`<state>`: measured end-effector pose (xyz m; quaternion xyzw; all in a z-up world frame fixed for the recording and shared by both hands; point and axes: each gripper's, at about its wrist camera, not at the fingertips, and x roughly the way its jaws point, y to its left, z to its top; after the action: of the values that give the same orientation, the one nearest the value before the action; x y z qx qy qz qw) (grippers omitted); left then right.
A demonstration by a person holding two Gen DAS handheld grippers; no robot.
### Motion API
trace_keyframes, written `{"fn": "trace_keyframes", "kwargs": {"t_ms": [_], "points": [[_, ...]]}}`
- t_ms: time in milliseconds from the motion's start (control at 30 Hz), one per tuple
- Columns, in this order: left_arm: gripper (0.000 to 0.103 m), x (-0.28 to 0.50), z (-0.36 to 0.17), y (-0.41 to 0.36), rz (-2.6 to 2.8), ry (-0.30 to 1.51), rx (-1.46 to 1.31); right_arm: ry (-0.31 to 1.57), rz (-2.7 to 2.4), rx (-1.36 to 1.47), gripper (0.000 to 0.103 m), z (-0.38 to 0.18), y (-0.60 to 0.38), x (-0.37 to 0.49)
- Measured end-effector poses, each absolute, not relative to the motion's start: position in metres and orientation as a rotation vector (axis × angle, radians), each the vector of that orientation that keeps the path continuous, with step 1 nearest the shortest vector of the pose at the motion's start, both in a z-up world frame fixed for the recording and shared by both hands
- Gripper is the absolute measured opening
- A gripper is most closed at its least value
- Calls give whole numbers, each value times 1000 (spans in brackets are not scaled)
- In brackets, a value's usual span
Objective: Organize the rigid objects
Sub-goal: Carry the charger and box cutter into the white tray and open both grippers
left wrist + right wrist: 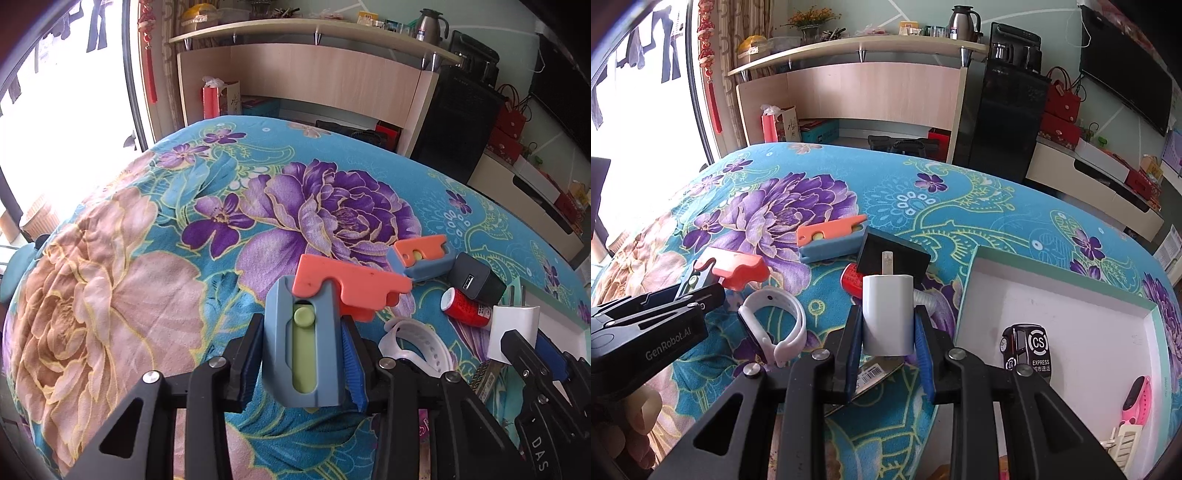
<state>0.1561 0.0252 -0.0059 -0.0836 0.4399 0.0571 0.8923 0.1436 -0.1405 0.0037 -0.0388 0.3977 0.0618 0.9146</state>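
My left gripper (301,354) is shut on a blue toy knife with an orange blade (306,332), held above the flowered cloth; its blade also shows in the right wrist view (735,269). My right gripper (888,332) is shut on a white plug charger (888,314), prongs pointing away; it also shows in the left wrist view (511,332). On the cloth lie a second blue-and-orange toy knife (421,258) (831,240), a black USB charger (476,282) (894,258), a red can (465,306) and a white watch band (417,347) (775,328).
A white shallow box with a green rim (971,288) sits right of my right gripper; it holds a black toy car (1027,347), a pink band (1137,402) and a cream piece. A flat dark packet (875,376) lies under my right gripper. A wooden counter stands beyond the table.
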Motion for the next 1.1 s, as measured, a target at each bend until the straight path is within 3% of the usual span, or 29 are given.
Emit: {"fn": "trace_keyframes", "kwargs": {"t_ms": [367, 1100], "points": [[42, 144, 36, 4, 31, 738, -165, 742, 93, -28, 28, 36, -162, 131], [42, 130, 40, -168, -364, 692, 75, 756, -274, 165, 28, 42, -323, 99]]}}
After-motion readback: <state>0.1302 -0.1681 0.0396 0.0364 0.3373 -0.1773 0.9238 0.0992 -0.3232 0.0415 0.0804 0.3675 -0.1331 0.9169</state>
